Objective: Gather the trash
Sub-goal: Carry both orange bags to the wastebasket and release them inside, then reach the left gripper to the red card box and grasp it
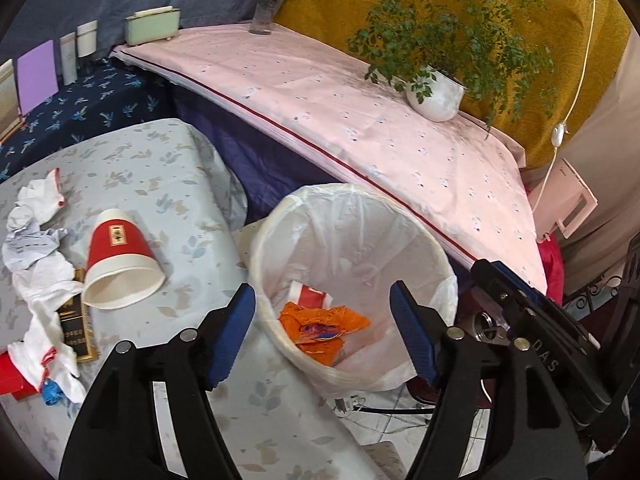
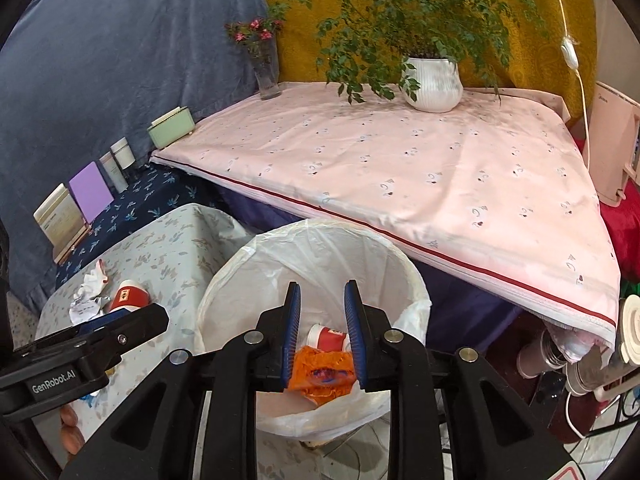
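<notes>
A white-lined trash bin (image 1: 420, 240) (image 2: 248, 256) stands beside the low floral-cloth table (image 1: 192, 184). An orange wrapper (image 1: 320, 328) (image 2: 324, 372) and a red-and-white cup (image 2: 328, 336) lie in it. My left gripper (image 1: 322, 336) is open and empty over the bin's near rim. My right gripper (image 2: 322, 340) is open and empty above the bin. On the table lie a tipped red-and-white paper cup (image 1: 120, 260) (image 2: 130, 296), crumpled white paper and tissues (image 1: 36, 248) (image 2: 86, 300), and a dark gold-lettered packet (image 1: 78, 324).
A pink-clothed table (image 1: 360, 120) (image 2: 400, 168) carries a white potted plant (image 1: 436, 96) (image 2: 432, 84), a glass flower vase (image 1: 268, 12) (image 2: 266, 72) and a green box (image 1: 152, 26) (image 2: 170, 128). Bottles and cards stand on a dark blue shelf (image 1: 80, 108). Cables lie on the floor.
</notes>
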The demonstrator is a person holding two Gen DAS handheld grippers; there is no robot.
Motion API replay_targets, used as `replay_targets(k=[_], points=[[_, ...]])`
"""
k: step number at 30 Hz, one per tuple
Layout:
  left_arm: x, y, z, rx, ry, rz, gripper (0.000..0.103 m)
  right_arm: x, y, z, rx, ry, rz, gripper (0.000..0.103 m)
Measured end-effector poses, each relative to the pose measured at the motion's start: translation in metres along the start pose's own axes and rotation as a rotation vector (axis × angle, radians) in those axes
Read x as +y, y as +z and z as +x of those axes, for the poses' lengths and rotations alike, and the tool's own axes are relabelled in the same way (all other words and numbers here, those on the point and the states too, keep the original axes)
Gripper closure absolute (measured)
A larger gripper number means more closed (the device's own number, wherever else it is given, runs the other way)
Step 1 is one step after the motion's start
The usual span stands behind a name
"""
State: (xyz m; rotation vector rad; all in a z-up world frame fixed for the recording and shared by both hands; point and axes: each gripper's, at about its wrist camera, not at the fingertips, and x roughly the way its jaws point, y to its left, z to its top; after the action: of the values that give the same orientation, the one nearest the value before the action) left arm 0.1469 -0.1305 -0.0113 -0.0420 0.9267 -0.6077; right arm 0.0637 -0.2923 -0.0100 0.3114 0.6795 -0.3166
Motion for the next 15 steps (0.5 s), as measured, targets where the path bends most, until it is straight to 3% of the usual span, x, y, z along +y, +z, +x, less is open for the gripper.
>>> replay_targets(k=[15], points=[[0.048,-0.015,-0.035,-0.061,0.122,-0.046,0.036,0.054,-0.007,-0.01,-0.004,0.049,-0.079,0.056]])
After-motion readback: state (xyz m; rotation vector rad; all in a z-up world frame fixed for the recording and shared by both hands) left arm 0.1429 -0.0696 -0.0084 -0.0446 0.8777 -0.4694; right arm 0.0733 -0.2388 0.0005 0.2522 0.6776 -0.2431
